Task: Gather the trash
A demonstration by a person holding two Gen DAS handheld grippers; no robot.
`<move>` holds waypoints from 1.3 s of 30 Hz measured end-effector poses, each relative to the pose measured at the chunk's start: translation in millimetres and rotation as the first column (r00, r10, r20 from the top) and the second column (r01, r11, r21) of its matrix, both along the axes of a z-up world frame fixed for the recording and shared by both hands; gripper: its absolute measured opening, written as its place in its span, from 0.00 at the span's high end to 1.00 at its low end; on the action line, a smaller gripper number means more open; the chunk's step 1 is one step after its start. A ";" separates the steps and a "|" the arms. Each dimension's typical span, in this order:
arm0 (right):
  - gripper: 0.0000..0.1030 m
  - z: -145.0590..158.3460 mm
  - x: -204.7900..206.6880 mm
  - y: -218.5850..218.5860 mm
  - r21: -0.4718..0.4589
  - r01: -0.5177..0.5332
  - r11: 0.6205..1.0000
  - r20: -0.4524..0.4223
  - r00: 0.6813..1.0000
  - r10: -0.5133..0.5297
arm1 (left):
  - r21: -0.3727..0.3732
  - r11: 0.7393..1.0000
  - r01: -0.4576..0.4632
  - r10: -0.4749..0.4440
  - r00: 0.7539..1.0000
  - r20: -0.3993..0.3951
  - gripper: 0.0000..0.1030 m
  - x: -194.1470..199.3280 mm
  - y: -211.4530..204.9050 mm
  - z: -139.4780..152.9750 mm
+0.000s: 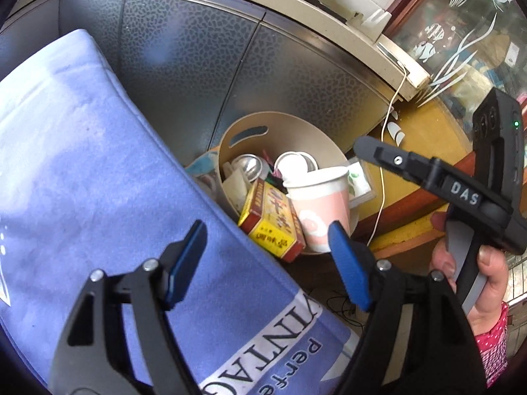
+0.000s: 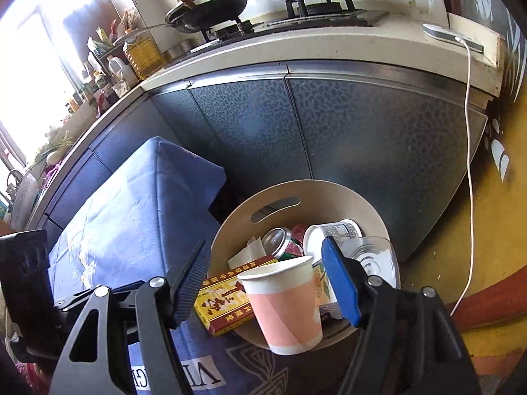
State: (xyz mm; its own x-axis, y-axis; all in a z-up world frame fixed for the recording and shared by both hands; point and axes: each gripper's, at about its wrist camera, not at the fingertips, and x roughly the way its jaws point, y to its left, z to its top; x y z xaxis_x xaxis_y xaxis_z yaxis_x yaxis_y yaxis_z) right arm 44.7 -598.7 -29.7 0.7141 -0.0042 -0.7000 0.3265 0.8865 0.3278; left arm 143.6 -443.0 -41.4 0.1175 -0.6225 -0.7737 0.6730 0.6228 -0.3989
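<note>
A beige round bin point(image 1: 290, 125) point(image 2: 329, 194) stands on the floor by the cabinet, full of trash. A pink and white paper cup point(image 1: 321, 204) point(image 2: 285, 306) sits at its near rim. Beside the cup lie a red and yellow box point(image 1: 270, 220) point(image 2: 224, 299), a metal can point(image 1: 250, 168) point(image 2: 280, 240) and a white tub point(image 2: 332, 233). My left gripper point(image 1: 266, 260) is open and empty above the bin's near rim. My right gripper point(image 2: 263, 279) is open, one finger on each side of the cup, apart from it. It also shows in the left wrist view point(image 1: 372, 151).
A table with a blue cloth point(image 1: 98, 181) point(image 2: 131, 223) stands left of the bin. Dark cabinet doors point(image 2: 329, 125) rise behind the bin, with a stove and pans on the counter. A white cable point(image 2: 469, 164) hangs down at the right over the yellow floor point(image 2: 477, 247).
</note>
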 end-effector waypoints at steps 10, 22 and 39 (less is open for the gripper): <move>0.48 -32.2 -41.1 11.9 0.102 -0.058 0.993 0.007 0.998 0.058 | 0.087 0.995 0.050 -0.051 0.999 0.005 0.64 -5.5 -22.1 -20.3; 0.53 -68.9 -27.9 -3.3 0.276 -0.049 0.960 0.050 0.998 0.036 | 0.100 0.993 0.066 -0.076 0.992 0.101 0.64 16.3 -66.1 -12.8; 0.53 -58.9 -54.5 15.5 0.380 -0.083 0.921 0.129 0.991 0.036 | 0.033 0.999 0.043 -0.045 0.996 0.075 0.63 25.3 -55.3 10.9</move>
State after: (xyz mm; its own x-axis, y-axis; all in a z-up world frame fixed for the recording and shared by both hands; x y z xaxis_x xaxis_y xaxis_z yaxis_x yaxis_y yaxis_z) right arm -9.8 -583.2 -88.6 0.7815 0.2928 -0.5509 0.2156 0.7019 0.6789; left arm 168.9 -498.3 -30.5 0.1494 -0.6036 -0.7832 0.7275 0.6035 -0.3263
